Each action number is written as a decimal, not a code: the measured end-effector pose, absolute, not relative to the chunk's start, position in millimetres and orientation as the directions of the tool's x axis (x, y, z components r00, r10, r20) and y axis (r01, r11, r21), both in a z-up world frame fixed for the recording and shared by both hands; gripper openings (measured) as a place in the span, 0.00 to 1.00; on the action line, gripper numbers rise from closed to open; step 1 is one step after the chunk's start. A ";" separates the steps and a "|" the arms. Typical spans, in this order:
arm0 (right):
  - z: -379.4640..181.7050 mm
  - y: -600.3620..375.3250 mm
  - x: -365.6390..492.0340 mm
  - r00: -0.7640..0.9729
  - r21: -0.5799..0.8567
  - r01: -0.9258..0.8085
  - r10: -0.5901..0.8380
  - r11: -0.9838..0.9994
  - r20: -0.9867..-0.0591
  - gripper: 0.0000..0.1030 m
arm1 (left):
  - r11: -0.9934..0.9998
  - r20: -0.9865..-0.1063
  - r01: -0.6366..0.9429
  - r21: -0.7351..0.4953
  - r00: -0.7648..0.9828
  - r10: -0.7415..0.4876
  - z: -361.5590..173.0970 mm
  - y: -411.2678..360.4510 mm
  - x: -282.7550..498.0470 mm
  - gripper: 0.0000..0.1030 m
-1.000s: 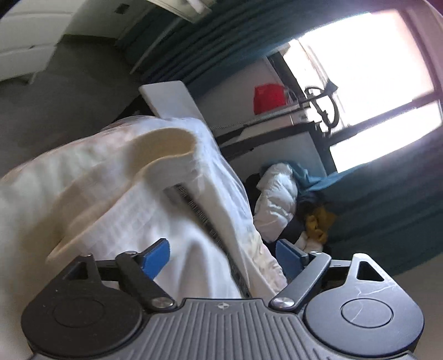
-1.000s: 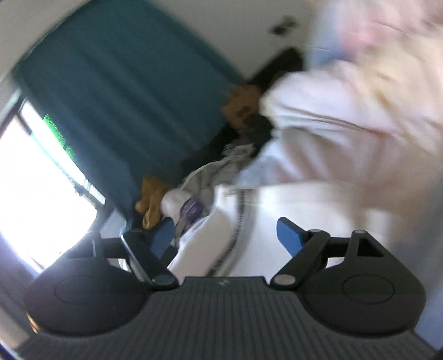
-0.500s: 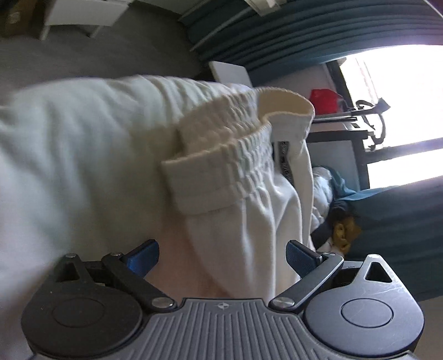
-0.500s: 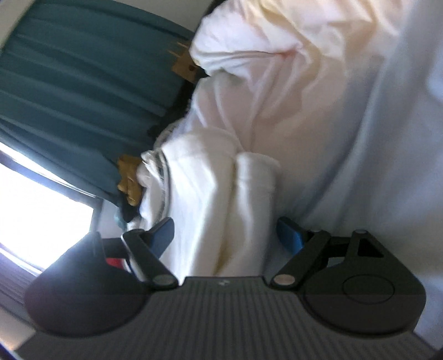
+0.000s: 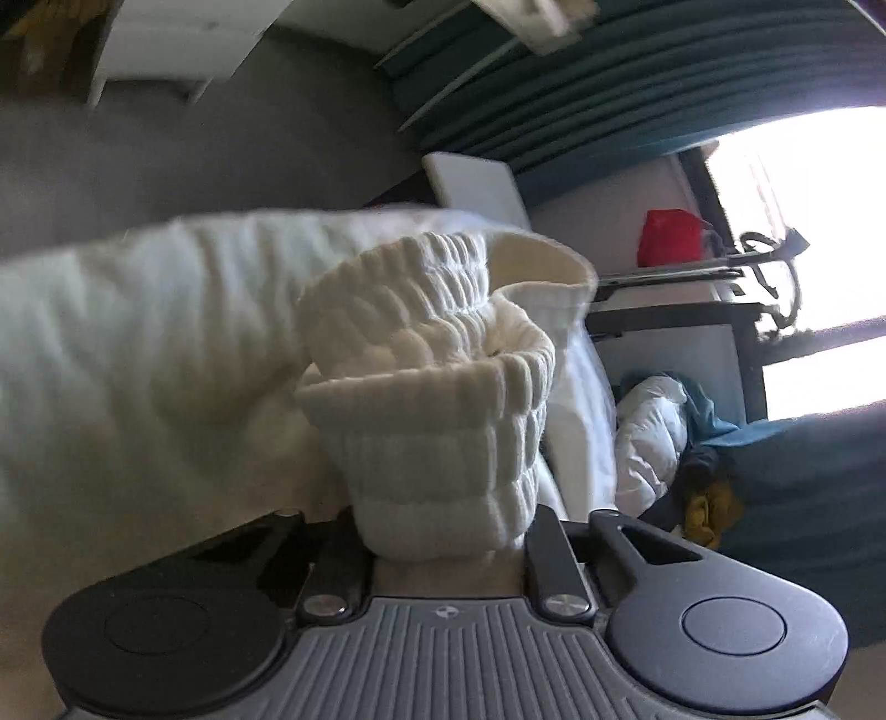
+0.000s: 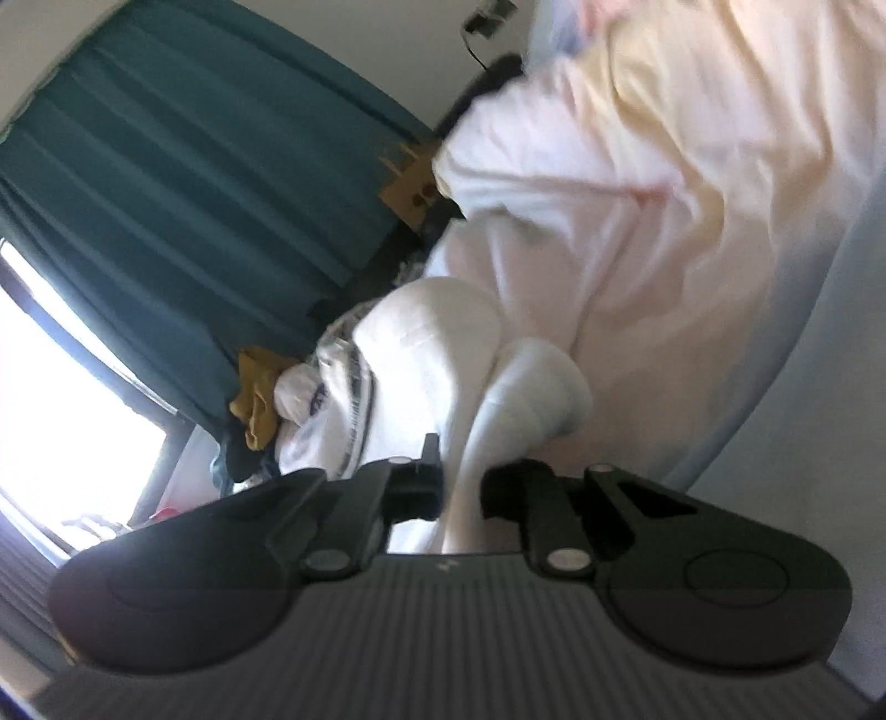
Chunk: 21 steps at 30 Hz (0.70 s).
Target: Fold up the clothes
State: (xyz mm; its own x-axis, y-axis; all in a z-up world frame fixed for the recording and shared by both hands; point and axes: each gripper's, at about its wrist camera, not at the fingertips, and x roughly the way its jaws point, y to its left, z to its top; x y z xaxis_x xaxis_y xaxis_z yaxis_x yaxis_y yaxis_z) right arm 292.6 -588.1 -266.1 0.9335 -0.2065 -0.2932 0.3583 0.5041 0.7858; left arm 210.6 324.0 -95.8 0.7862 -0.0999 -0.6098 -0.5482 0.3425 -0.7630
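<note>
Heavy teal pleated curtains (image 5: 637, 83) flank a bright, washed-out window (image 5: 803, 232) that lights the room. Below the window in the left wrist view, a dark-framed white desk (image 5: 664, 332) carries a red bag (image 5: 667, 237). Left of the desk stretches grey floor (image 5: 194, 149), with a white low cabinet (image 5: 171, 44) beyond.

The left gripper (image 5: 446, 531) points downward at a slant, and its jaws are closing on a thick fold of white cloth (image 5: 443, 443) that fills the gap between them; the pads press into it from both sides. The right gripper (image 6: 462, 493) points only a little below level. Its jaws are drawn in close, pinching a thin fold of the same pale cloth between the dark fingers (image 6: 412, 493). Neither holding hand shows in either view.
</note>
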 end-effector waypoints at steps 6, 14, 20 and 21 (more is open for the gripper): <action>-241.4 -585.0 248.6 0.944 0.826 0.327 -0.199 0.459 -0.263 0.10 | 0.394 -0.567 -0.501 -0.770 0.821 -0.065 -42.6 329.7 179.5 0.12; -239.0 -567.6 174.9 0.906 0.845 0.421 -0.200 0.329 -0.373 0.10 | 0.438 -0.618 -0.530 -0.726 0.782 -0.077 -14.3 366.9 95.6 0.12; -281.3 -567.8 127.8 0.810 0.815 0.579 -0.116 0.005 -0.575 0.14 | 0.444 -0.653 -0.543 -0.713 0.745 -0.138 -77.6 391.6 33.2 0.16; -285.9 -570.0 125.3 0.810 0.816 0.577 -0.105 -0.026 -0.576 0.14 | 0.447 -0.639 -0.527 -0.723 0.756 -0.142 -81.7 392.4 29.7 0.17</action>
State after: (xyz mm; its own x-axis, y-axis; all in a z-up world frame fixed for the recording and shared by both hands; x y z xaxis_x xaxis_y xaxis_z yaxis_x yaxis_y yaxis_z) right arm 125.3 -570.0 -285.9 0.8104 -0.1045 -0.5765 0.5772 -0.0260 0.8162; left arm 29.7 392.4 -81.7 0.7562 -0.1422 -0.6387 -0.5268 0.4467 -0.7232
